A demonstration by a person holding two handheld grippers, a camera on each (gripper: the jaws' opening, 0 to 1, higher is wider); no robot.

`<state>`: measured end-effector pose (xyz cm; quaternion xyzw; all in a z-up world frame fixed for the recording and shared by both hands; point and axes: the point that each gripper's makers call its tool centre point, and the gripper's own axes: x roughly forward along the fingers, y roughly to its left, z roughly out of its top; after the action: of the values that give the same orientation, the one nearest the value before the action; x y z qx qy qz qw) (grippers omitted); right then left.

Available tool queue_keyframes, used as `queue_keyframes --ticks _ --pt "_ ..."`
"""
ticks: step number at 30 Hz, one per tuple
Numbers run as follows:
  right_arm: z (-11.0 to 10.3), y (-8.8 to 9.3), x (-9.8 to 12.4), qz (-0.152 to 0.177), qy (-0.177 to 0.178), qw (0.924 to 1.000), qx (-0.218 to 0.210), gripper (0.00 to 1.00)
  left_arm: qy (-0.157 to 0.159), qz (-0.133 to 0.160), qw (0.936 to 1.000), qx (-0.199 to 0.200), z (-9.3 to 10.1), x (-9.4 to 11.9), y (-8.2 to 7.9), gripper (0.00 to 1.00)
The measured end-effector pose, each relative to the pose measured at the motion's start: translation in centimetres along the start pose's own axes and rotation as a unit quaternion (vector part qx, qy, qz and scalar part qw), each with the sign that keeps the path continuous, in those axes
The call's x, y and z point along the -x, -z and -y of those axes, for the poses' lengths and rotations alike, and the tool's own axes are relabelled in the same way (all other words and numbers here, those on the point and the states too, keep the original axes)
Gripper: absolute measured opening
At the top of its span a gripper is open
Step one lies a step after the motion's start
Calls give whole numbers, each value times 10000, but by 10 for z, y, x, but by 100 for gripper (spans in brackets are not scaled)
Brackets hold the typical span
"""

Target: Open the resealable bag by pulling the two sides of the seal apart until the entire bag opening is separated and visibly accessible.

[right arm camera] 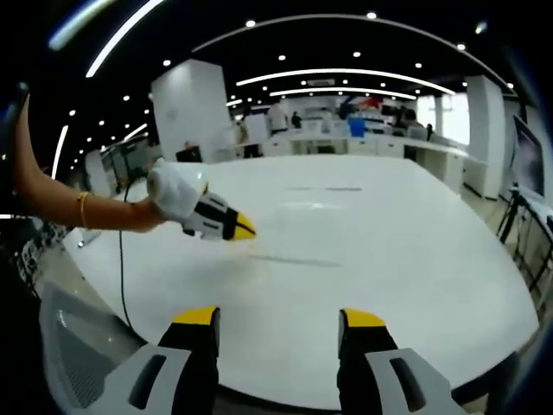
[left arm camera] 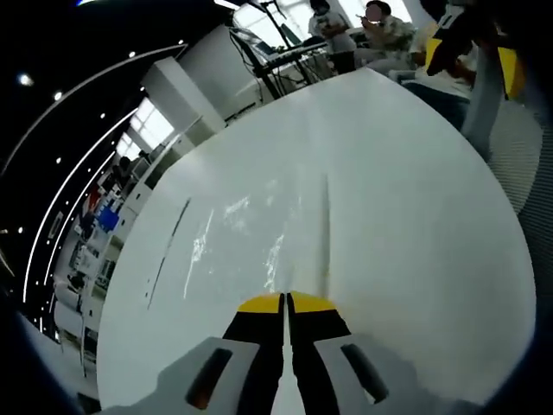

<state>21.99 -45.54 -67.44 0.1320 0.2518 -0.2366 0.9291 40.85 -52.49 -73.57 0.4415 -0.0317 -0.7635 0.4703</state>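
The left gripper is pressed shut, apparently on the clear bag lying flat on the white table. The right gripper is held wide open, empty. The seal appears unparted; everything is left.

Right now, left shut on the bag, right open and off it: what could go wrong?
1. The left gripper pinches the clear bag alone; pulling may drag it across the table rather than part the seal.
2. The right gripper is open and apart; the see-through film makes the other lip easy to miss.
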Motion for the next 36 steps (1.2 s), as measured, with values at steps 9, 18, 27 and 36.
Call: queue_keyframes --ticks 9,18,27,36 --pt "-9 0 3 -4 -129 9998 178 52 -46 -22 9999 157 8 26 -5 0" --pt "-16 -1 6 -55 -221 9989 404 52 -51 -43 9999 85 17 44 -6 0" --pt "-22 -19 3 110 -359 9973 632 52 -98 -19 9999 87 24 62 -9 0" --pt "-34 -26 0 185 -543 9948 845 52 -70 -70 9999 93 32 85 -13 0"
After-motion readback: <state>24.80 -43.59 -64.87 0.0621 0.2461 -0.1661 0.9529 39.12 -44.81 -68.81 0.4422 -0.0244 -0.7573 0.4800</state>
